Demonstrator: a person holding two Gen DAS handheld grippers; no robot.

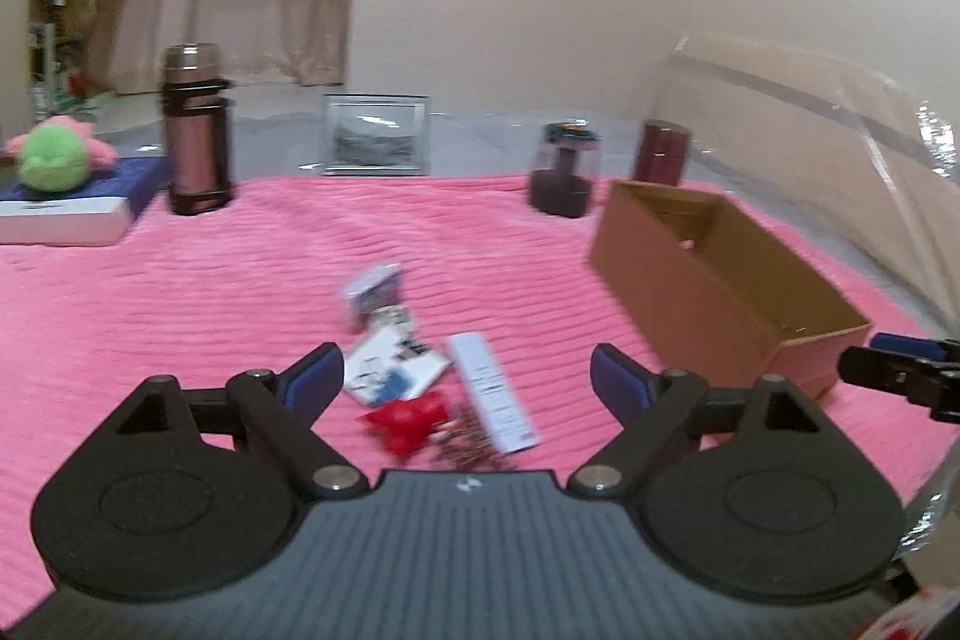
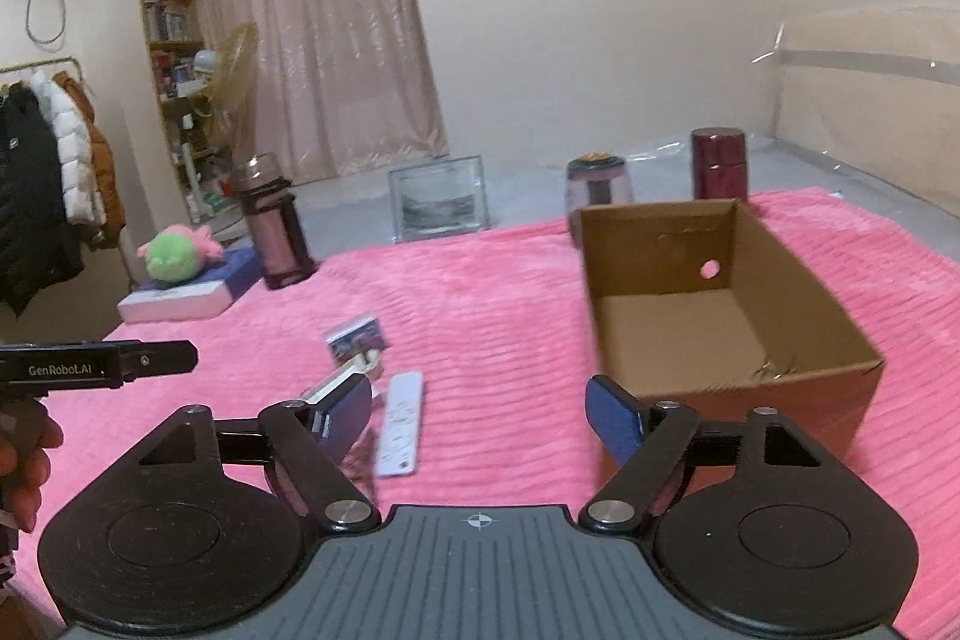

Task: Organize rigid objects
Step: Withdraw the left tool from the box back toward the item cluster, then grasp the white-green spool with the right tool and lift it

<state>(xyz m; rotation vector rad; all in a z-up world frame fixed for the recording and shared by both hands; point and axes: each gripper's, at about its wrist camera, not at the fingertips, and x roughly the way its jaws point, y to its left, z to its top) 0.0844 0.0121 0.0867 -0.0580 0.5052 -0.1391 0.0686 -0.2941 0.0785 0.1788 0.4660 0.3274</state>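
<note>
A pile of small items lies on the pink blanket [image 1: 180,310]: a white remote [image 1: 492,391], a red toy [image 1: 405,418], printed cards [image 1: 390,370], a small printed box [image 1: 375,289] and brown beads [image 1: 468,445]. My left gripper [image 1: 468,376] hangs open just before the pile, with nothing between its fingers. An open cardboard box [image 2: 720,316] stands to the right of the pile. My right gripper [image 2: 483,400] is open and holds nothing, between the remote [image 2: 399,424] and the box. A hand holds the left gripper's body at the left edge of the right wrist view.
Along the blanket's far edge stand a pink thermos [image 1: 195,130], a picture frame [image 1: 377,134], a glass jar [image 1: 564,169] and a maroon cup [image 1: 660,151]. A green-pink plush [image 1: 54,154] rests on a book [image 1: 66,214] at far left. A plastic-wrapped board rises at right.
</note>
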